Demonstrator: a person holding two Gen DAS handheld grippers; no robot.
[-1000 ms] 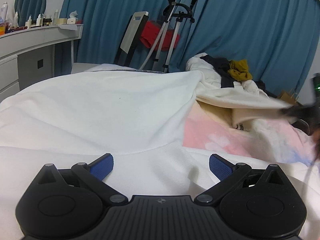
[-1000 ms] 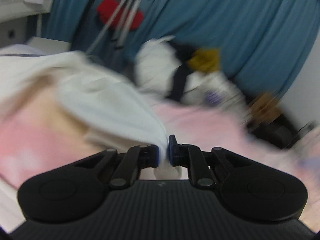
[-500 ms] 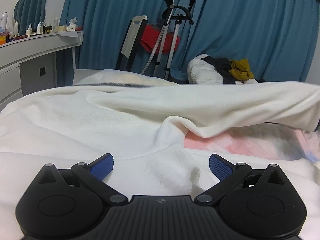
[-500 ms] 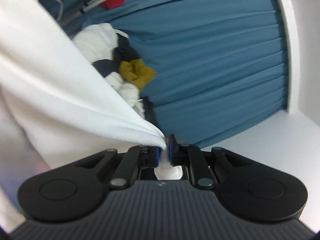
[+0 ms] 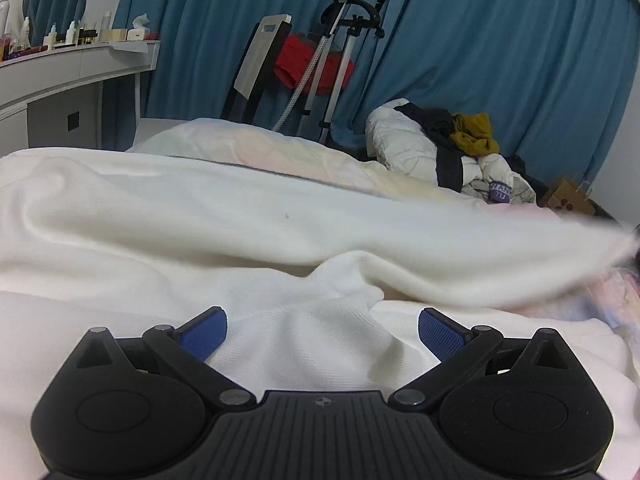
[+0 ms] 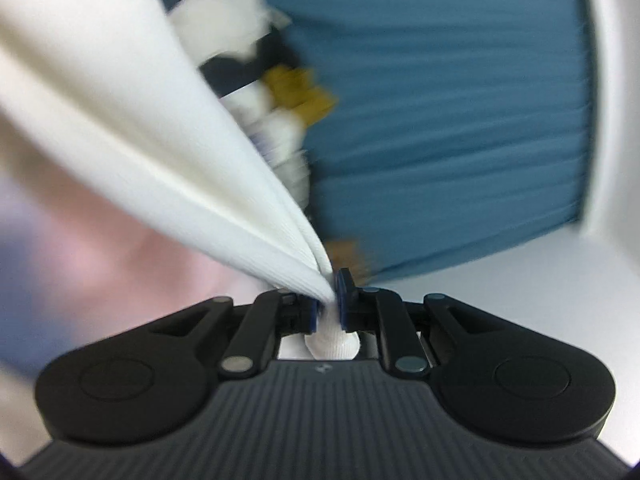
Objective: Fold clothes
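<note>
right gripper (image 6: 329, 296) pinching a corner of the white garment (image 5: 248, 216), lifted flap stretched long-axis left-right across the bed (image 5: 624, 292), left gripper (image 5: 322, 330) spread wide with the rest of the cloth bunched right between its fingers, so left is nearer the body

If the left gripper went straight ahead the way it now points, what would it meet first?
Most likely the white garment. The open left gripper already has cloth between its fingers, and a raised fold crosses directly ahead. Depth is hard to judge through the fisheye, but nothing else lies nearer.
</note>
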